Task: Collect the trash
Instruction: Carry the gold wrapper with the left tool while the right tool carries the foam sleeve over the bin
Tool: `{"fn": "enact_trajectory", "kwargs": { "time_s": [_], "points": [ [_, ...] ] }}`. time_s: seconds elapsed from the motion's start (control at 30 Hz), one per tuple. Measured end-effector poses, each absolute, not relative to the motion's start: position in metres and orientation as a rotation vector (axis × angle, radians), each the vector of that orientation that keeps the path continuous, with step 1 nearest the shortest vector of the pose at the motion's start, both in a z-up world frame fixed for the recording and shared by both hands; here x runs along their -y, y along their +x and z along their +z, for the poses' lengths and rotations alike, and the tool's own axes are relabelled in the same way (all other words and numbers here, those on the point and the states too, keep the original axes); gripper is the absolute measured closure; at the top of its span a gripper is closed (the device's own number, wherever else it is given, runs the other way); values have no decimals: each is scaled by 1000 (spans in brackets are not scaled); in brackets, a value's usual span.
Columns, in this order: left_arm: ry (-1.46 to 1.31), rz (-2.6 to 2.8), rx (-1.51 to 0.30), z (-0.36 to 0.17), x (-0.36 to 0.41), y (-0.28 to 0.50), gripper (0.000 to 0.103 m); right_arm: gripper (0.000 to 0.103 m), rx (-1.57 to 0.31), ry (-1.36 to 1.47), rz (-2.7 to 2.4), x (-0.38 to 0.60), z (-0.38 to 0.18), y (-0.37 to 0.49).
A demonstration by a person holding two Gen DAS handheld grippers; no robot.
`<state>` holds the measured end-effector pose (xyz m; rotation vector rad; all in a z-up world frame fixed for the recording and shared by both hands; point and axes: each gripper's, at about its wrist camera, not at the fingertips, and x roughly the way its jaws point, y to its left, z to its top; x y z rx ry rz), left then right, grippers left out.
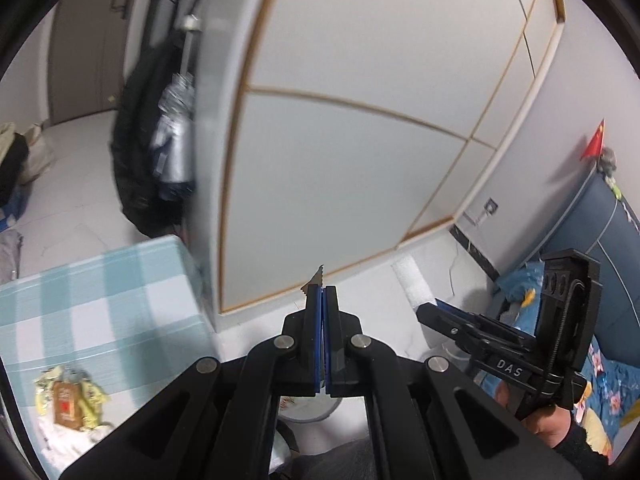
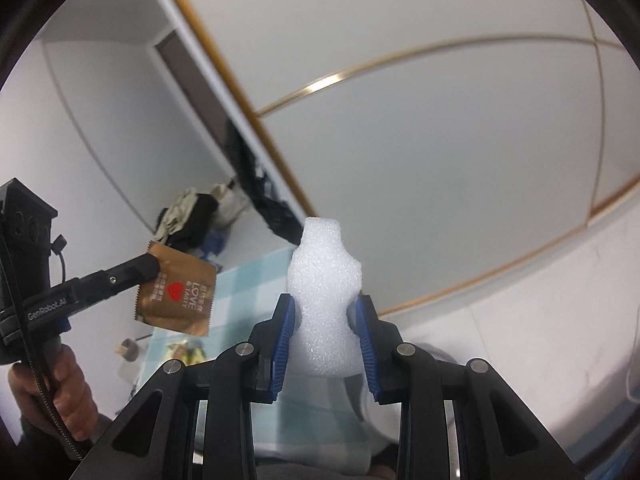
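My left gripper (image 1: pixel 323 292) is shut on a brown foil wrapper (image 1: pixel 314 282), which I see edge-on at its tips. In the right wrist view the same wrapper (image 2: pixel 176 294) hangs flat from the left gripper (image 2: pixel 152 265), showing a red heart and white print. My right gripper (image 2: pixel 326 298) is shut on a white foam piece (image 2: pixel 324 264) that sticks up between the blue pads (image 2: pixel 284 328), squeezed at its waist. From the left wrist view, the right gripper (image 1: pixel 425 311) holds the foam (image 1: pixel 412 284) to the right of mine. A hand (image 2: pixel 64 384) grips each handle.
A table with a teal-and-white checked cloth (image 1: pixel 100 300) lies at the left, with a small pile of yellow and brown wrappers (image 1: pixel 68 398) on it. A pale round container rim (image 1: pixel 316 410) shows below the left fingers. White wardrobe doors fill the background; a bed with blue bedding (image 1: pixel 600 364) is at the right.
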<state>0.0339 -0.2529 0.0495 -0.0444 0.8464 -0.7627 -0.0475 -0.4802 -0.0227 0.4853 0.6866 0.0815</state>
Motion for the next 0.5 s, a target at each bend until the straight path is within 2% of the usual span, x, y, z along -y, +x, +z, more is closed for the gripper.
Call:
{"fn": "enact_trajectory", "kwargs": {
  "time_s": [0.5],
  "points": [
    [24,-809,-1190,-69,324,71,103,73,-989,663,26,524,-180,-2]
  ]
}}
